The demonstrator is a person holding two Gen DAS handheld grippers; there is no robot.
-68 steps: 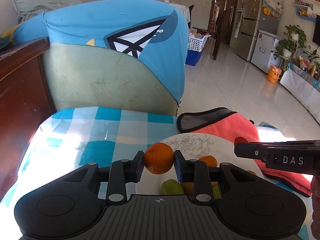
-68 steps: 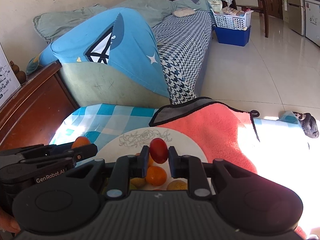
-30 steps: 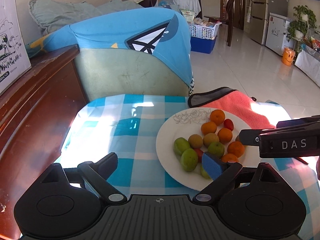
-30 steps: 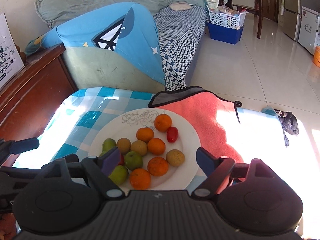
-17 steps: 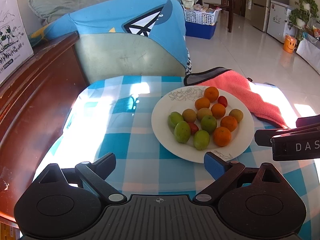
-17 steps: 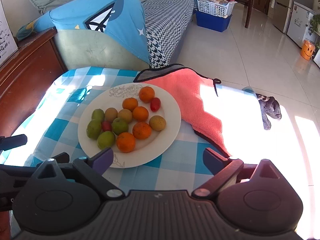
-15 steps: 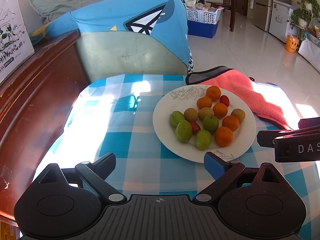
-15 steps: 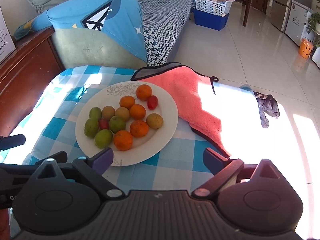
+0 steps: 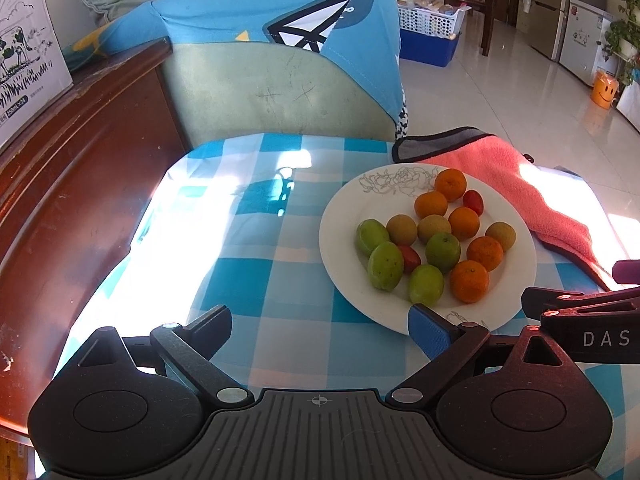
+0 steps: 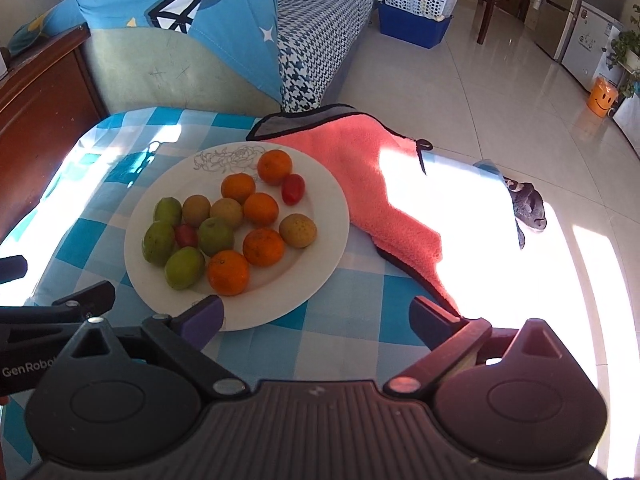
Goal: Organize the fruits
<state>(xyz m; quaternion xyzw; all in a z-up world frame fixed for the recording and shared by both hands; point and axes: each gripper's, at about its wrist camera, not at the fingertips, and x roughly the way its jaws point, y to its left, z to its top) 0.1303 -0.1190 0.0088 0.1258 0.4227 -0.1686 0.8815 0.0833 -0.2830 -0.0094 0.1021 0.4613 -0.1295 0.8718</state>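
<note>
A white plate (image 9: pixel 352 280) (image 10: pixel 320 184) on the blue checked tablecloth (image 9: pixel 256 280) holds several oranges (image 9: pixel 451 184), green fruits (image 9: pixel 385 265), brownish fruits and two small red fruits (image 10: pixel 293 189). My left gripper (image 9: pixel 320 324) is open and empty, held near the table's front edge, left of the plate's near rim. My right gripper (image 10: pixel 316 316) is open and empty, just in front of the plate's near right rim. Each gripper shows at the edge of the other's view.
A pink towel (image 10: pixel 372 184) lies on the table right of the plate. A sofa arm with a blue cover (image 9: pixel 280 32) stands behind the table. A dark wooden cabinet (image 9: pixel 60 168) runs along the left. Tiled floor (image 10: pixel 500 92) lies to the right.
Both grippers let go of their fruit, an orange and a red fruit, onto the plate, opened wide and drew back toward the table's front edge. They have hardly moved in the last half second.
</note>
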